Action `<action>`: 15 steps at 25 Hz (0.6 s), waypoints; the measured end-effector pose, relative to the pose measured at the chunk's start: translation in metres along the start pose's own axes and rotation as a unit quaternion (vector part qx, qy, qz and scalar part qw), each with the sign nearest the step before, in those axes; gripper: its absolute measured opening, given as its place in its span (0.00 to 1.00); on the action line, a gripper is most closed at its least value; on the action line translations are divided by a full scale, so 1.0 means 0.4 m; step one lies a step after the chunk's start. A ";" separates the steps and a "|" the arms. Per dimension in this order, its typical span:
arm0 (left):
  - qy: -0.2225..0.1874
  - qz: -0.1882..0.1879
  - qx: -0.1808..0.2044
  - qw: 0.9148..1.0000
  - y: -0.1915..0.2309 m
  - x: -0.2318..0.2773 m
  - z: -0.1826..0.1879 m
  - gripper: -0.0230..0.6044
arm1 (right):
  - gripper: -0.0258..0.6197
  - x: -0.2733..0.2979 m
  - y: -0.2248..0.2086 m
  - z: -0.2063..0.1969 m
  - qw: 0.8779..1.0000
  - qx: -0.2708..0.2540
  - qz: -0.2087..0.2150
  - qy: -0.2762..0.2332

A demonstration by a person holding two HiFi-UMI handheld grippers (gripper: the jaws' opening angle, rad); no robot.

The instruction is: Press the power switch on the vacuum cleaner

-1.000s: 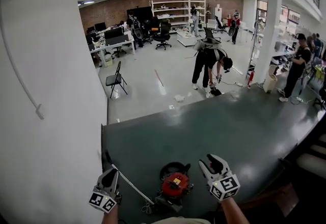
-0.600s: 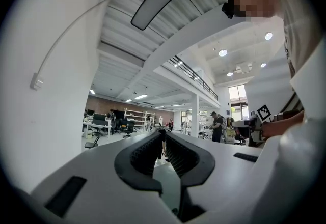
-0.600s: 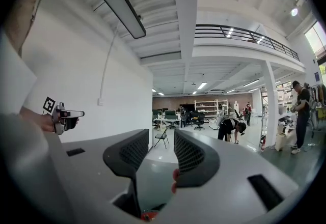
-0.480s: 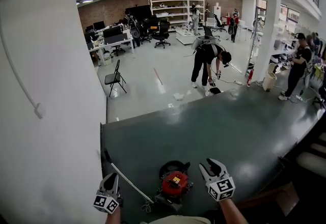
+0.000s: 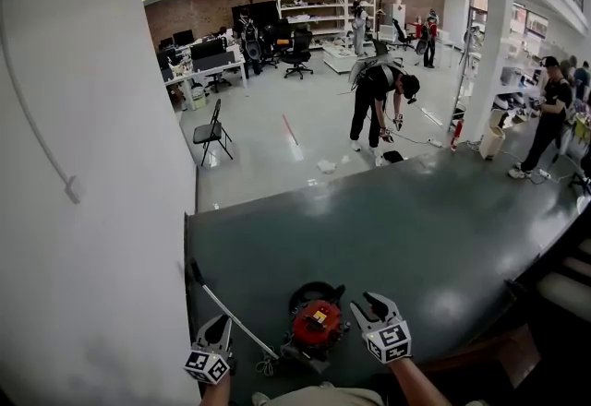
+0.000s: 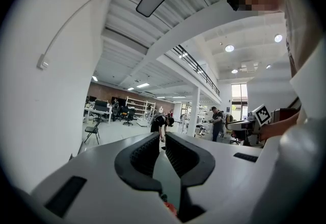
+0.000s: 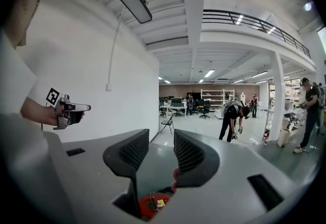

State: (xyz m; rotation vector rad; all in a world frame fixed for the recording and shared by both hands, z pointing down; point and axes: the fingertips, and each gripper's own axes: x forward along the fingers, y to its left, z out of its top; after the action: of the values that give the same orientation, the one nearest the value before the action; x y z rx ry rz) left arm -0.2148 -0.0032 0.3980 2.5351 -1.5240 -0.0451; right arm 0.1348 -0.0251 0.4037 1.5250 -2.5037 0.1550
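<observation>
Vacuum cleaner (image 5: 317,326) sits on the dark green floor (image 5: 416,238) just in front of us, a red, round body with a black rim and a yellowish patch on top, its thin wand (image 5: 231,316) lying off to its left. We judge the task barely begun: nothing touches the machine, and the press itself is all that is left. Our right gripper (image 5: 369,305) hovers just beside the red body on its right, its claw half spread with nothing in it; in the right gripper view the vacuum shows low down beneath the jaws. Our left gripper (image 5: 217,328) hangs farther off, on the other side of the wand, its claw drawn almost together, only a slit between the pads, pinching nothing. We cannot make out the power switch itself from here.
</observation>
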 end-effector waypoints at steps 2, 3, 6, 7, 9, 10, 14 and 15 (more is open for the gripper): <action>0.007 -0.005 -0.010 1.000 -0.016 -0.005 -0.034 0.08 | 0.28 0.000 0.022 -0.026 1.000 -0.005 0.010 0.008; 0.011 -0.007 -0.015 1.000 -0.030 -0.007 -0.047 0.08 | 0.29 -0.002 0.031 -0.038 1.000 -0.008 0.015 0.012; 0.023 -0.011 -0.022 0.999 -0.063 -0.009 -0.083 0.08 | 0.29 -0.003 0.049 -0.075 0.999 -0.018 0.027 0.022; 0.028 -0.012 -0.023 0.999 -0.068 -0.010 -0.098 0.08 | 0.29 -0.002 0.055 -0.089 0.999 -0.020 0.031 0.026; 0.038 -0.012 -0.024 0.999 -0.075 -0.014 -0.130 0.08 | 0.29 -0.001 0.068 -0.112 0.998 -0.023 0.038 0.033; 0.043 -0.013 -0.025 0.999 -0.081 -0.014 -0.143 0.08 | 0.29 0.000 0.074 -0.122 0.998 -0.024 0.040 0.037; 0.068 -0.018 -0.037 0.997 -0.121 -0.008 -0.209 0.08 | 0.29 -0.012 0.095 -0.172 0.997 -0.025 0.046 0.058; 0.074 -0.020 -0.041 0.996 -0.129 -0.005 -0.228 0.08 | 0.29 -0.014 0.101 -0.187 0.997 -0.024 0.048 0.064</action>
State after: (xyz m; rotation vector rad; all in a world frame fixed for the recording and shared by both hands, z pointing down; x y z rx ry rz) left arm -0.1599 0.0349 0.4788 2.4452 -1.3882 0.0705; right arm 0.1103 0.0131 0.4760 1.3338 -2.4622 0.1977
